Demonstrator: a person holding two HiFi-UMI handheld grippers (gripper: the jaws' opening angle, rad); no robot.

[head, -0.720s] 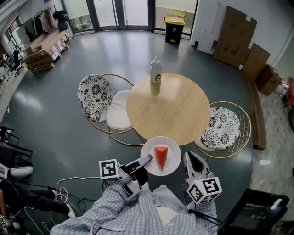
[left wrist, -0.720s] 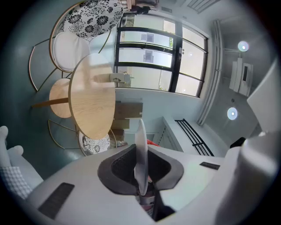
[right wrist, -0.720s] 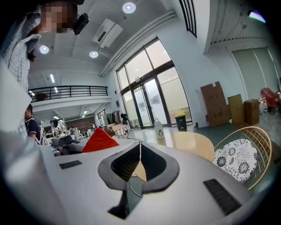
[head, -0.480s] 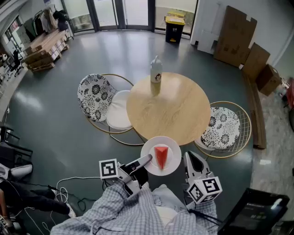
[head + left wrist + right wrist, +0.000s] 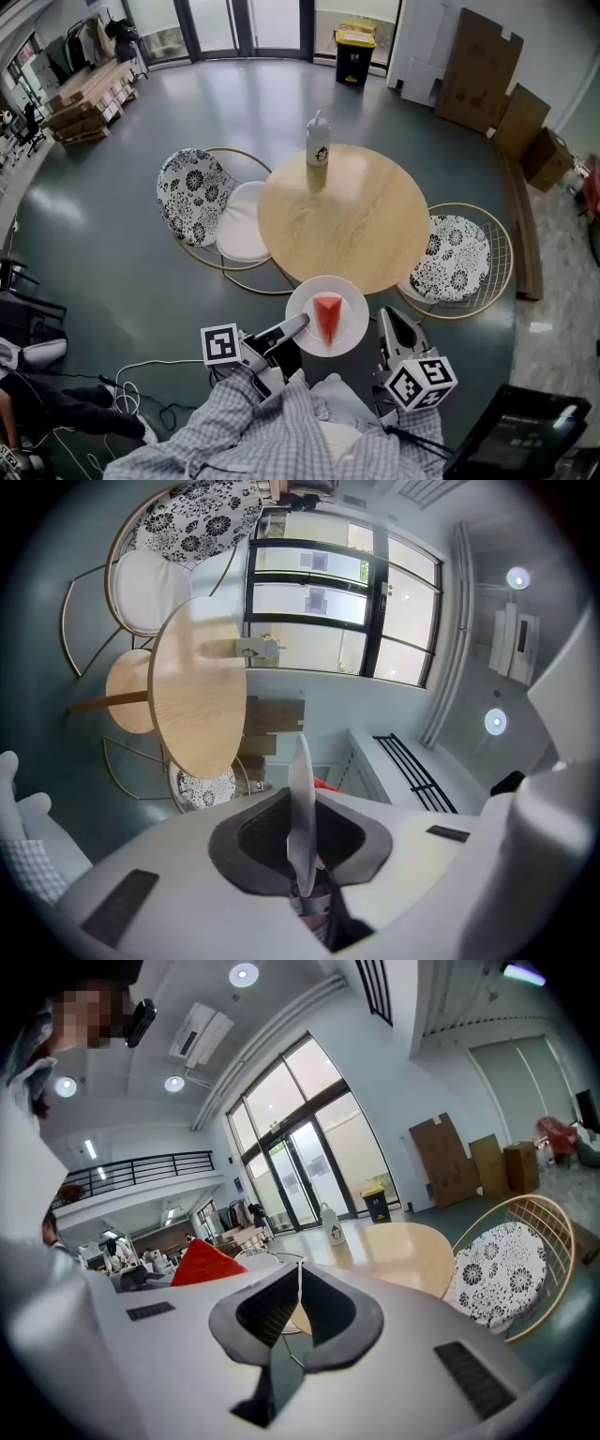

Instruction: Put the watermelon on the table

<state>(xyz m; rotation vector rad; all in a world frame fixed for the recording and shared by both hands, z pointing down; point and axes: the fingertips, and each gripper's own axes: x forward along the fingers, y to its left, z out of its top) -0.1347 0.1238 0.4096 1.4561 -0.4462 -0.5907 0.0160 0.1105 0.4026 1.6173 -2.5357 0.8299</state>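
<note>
Left hand-held gripper (image 5: pixel 296 325) clamps rim of white plate (image 5: pixel 352 330) bearing watermelon wedge (image 5: pixel 327 317), held at near edge of round wooden counter (image 5: pixel 342 217). Right hand-held gripper (image 5: pixel 386 321) pinched shut, empty, beside plate. Risk: one-sided rim grip lets plate tip, sending wedge sliding to floor; low approach could knock plate against counter edge.

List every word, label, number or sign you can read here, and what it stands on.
No text here can be read.
Bottle: dark print on its label, too small to read.
Bin: pale patch on front, too small to read.
Marker cube, and the other: square patterns only, no letters.
</note>
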